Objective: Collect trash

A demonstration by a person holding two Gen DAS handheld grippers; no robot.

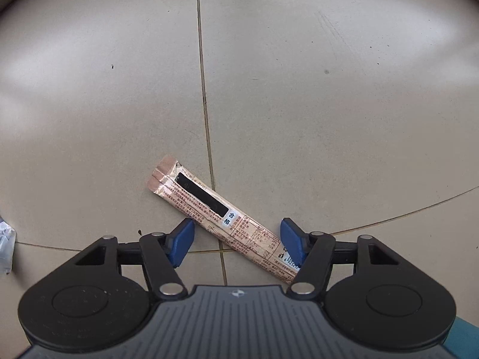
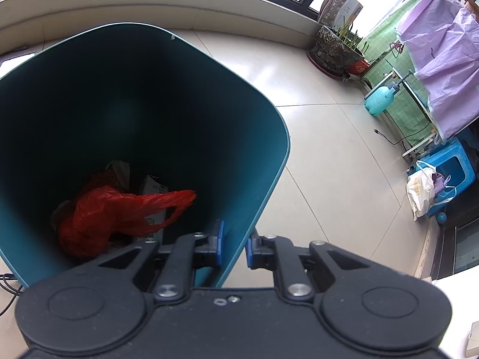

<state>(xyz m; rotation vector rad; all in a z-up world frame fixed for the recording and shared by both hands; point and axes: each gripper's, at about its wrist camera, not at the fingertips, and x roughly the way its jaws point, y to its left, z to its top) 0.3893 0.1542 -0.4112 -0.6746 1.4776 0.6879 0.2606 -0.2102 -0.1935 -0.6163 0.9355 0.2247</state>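
Note:
A long pink snack wrapper point(image 1: 215, 206) with printed text and a black bar lies diagonally on the beige floor tiles. My left gripper point(image 1: 236, 239) is open, its blue pads on either side of the wrapper's near half, just above the floor. My right gripper point(image 2: 235, 245) is shut on the wall of a teal trash bin point(image 2: 260, 137), one pad inside and one outside the rim. The bin is tilted toward the camera. Inside it lie a red plastic bag point(image 2: 113, 212) and a carton point(image 2: 152, 185).
A white crumpled scrap point(image 1: 6, 242) lies at the left edge of the left wrist view. In the right wrist view a potted plant point(image 2: 335, 48), a teal spray bottle point(image 2: 380, 98), a blue stool point(image 2: 449, 161) with a white bag point(image 2: 422, 188), and a purple-covered rack point(image 2: 440, 59) stand at the right.

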